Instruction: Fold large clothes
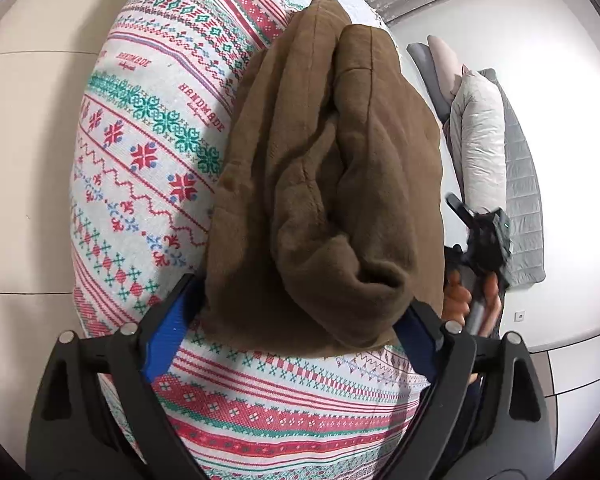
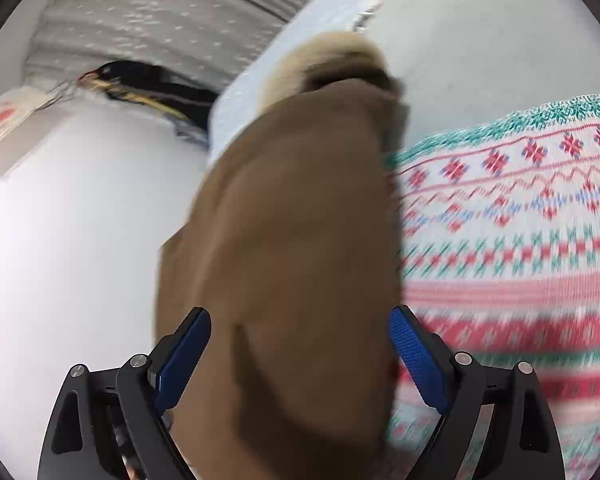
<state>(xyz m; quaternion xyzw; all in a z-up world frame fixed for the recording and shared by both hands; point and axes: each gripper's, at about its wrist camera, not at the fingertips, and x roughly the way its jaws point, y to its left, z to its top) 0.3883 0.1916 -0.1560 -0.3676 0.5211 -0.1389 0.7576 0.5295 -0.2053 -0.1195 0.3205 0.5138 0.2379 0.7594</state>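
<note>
Both grippers (image 1: 296,320) (image 2: 300,348) wide around folded brown garment (image 1: 324,184).

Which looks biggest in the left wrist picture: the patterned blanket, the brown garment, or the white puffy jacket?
1. patterned blanket
2. brown garment, though it lies nearer the camera, so the gap is unsure
3. white puffy jacket, far away, so it may really be bigger

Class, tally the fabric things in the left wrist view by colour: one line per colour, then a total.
Brown: 1, the garment
Patterned red, green and white: 1, the cover
Light grey: 1, the jacket
Dark grey: 1, the quilt
Total: 4
</note>
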